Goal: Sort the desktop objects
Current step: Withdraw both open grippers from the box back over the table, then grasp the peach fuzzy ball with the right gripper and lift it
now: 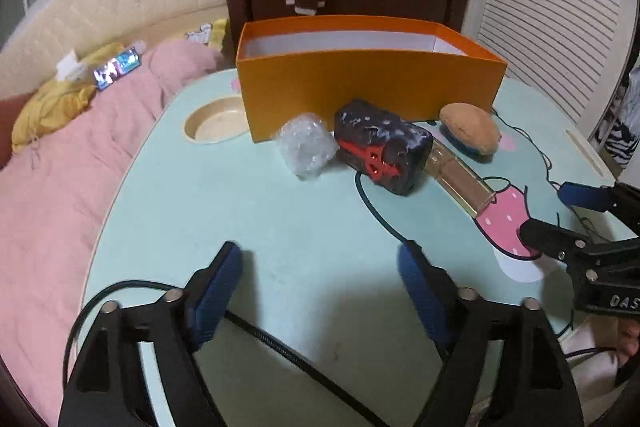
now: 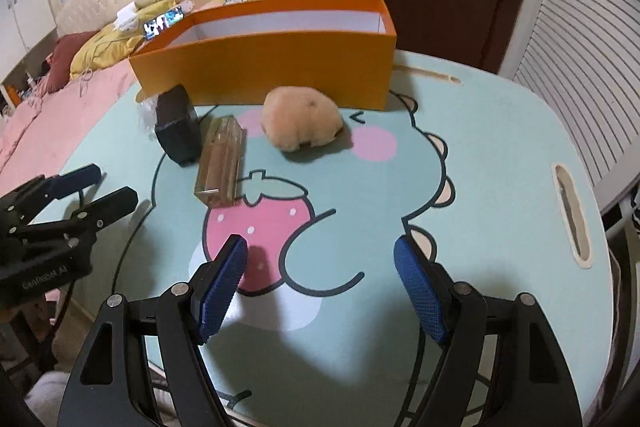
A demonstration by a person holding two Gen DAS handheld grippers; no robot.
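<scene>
On table (image 2: pixel 480 131) | clear bottle (image 2: pixel 221 163) flat | long axis toward orange box (image 2: pixel 280 67)

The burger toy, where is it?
In both views the burger toy sits on the table, just in front of the orange box, right of the clear bottle.

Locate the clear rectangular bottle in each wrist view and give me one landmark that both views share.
Left wrist view: the clear bottle lies right of centre, running diagonally from behind the dark block toward the printed strawberry.
Right wrist view: the same bottle lies left of centre, just right of the dark block, its near end by the strawberry's leaves.
Shared landmark: the open orange box standing behind the items.
</scene>
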